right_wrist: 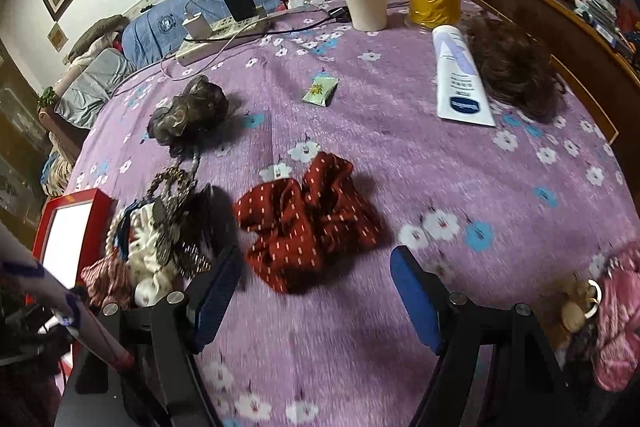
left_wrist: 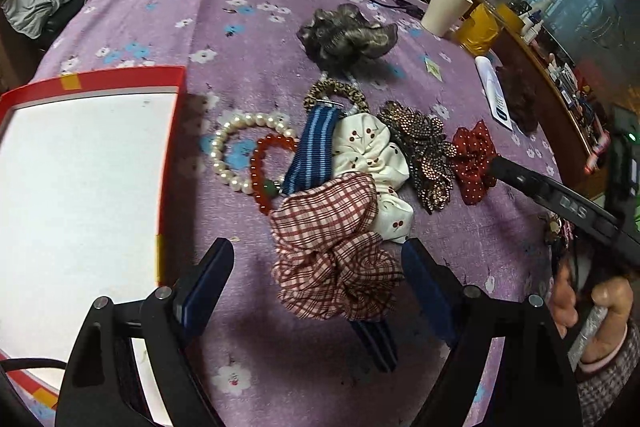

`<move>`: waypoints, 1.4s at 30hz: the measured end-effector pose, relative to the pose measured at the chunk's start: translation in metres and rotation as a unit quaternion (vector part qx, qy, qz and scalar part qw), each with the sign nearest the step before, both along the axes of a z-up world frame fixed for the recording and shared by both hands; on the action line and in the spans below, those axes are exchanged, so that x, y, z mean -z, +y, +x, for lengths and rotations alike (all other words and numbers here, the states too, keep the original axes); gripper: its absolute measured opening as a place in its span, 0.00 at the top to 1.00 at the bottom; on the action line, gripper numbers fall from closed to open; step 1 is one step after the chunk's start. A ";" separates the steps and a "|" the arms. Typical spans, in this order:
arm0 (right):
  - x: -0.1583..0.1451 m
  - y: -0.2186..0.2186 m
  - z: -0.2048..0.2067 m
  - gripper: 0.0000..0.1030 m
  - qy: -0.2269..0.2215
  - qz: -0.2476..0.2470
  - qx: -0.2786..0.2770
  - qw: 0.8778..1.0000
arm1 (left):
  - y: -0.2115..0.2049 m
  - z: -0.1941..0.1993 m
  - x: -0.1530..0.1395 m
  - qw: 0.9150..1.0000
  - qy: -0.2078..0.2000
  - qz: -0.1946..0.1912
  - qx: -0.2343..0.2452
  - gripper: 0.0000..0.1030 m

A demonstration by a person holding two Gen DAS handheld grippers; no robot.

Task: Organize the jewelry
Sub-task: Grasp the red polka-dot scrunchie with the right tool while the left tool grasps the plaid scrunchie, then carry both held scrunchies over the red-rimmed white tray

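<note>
Jewelry and hair pieces lie in a loose heap on the purple flowered surface (left_wrist: 248, 39), just right of the red-rimmed tray (left_wrist: 172, 155), which has a white floor. The plaid scrunchie (left_wrist: 332, 255) sits between the fingers of the left claw (left_wrist: 316, 275) — the jaws stand wide and do not press it. It is soft, crumpled, with no clear long axis. Behind it lie the pearl bracelet (left_wrist: 236, 151) and the red bead bracelet (left_wrist: 264, 167), both nearer to the tray. The right claw (right_wrist: 316, 291) also gapes wide, empty, and the red dotted scrunchie (right_wrist: 308, 219) lies just ahead of it, perhaps a little to its left — this view is blurred. Each claw has its own scrunchie nearest.
</note>
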State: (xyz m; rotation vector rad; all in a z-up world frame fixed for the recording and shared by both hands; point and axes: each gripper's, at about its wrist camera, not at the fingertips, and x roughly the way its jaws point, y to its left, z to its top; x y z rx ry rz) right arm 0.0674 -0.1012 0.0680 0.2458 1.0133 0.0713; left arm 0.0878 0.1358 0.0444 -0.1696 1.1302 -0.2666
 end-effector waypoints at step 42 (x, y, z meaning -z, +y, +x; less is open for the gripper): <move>-0.066 0.023 -0.101 0.90 -0.038 0.098 -0.076 0.992 | 0.076 -0.153 -0.106 0.990 -0.080 0.028 -0.116 0.91</move>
